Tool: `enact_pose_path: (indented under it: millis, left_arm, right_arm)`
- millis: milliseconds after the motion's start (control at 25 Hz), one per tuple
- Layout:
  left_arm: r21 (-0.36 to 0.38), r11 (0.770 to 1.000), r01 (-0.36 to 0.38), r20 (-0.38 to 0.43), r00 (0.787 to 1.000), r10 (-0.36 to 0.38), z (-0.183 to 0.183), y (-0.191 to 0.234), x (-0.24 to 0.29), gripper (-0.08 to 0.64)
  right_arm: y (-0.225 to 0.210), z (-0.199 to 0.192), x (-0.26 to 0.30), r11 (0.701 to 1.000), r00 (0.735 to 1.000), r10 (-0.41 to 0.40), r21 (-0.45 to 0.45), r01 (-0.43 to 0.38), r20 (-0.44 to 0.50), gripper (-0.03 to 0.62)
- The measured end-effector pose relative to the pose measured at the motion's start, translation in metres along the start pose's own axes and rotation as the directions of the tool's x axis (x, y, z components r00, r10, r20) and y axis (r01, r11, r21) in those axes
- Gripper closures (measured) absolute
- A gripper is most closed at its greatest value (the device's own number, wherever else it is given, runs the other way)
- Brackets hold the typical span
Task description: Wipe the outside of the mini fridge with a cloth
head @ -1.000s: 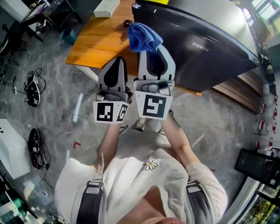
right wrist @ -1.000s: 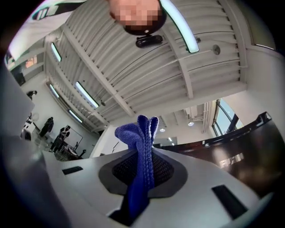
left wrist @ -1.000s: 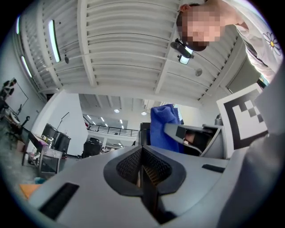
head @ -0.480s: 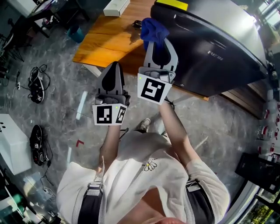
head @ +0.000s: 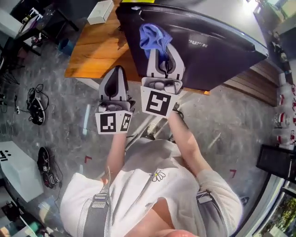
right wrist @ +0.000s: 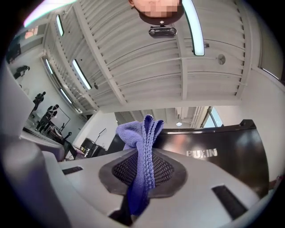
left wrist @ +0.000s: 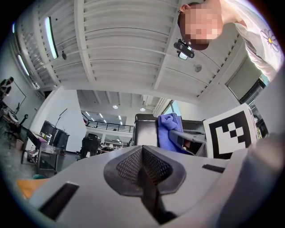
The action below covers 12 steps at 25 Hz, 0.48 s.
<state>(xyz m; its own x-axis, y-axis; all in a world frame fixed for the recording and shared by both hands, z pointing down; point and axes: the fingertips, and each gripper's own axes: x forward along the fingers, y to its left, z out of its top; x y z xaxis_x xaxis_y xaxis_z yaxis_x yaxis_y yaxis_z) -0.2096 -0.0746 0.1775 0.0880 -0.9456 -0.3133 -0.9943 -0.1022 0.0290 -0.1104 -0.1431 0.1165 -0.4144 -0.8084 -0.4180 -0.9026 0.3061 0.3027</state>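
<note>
Grey marbled floor [head: 55,106], wooden platform [head: 92,46], perhaps shoes [head: 44,162].

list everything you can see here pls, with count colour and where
fridge: 1, black, top centre, on the table
cloth: 1, blue, in front of the fridge door
table: 1, orange wood, top left
box: 1, white, far end of the table
shoe: 1, black, floor at left
cables: 1 tangle, black, floor at left
left gripper: 1, grey, shut, empty
right gripper: 1, grey, shut on cloth
person: 1, white shirt, bottom
</note>
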Motion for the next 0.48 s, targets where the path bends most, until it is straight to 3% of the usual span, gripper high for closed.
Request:
enact_pose_path:
  millis: [120,280,480]
  left_arm:
    - [-0.010,0.999,0.032,-0.004,0.999,-0.032,-0.005,-0.024,0.013,0.555]
    - [-0.015,0.997,0.074,0.004,0.997,-0.074,-0.007,-0.060,0.025,0.555]
    - [-0.060,0.994,0.094,0.028,0.995,-0.093,-0.002,-0.105,0.037,0.555]
  right_arm:
    - [-0.032,-0.004,-0.012,0.999,0.999,-0.042,0.029,0.042,-0.008,0.531]
    - [-0.081,-0.007,-0.030,0.976,0.989,-0.150,0.158,0.146,0.012,0.531]
    - [-0.131,-0.015,-0.052,0.972,0.979,-0.204,0.121,0.202,0.003,0.531]
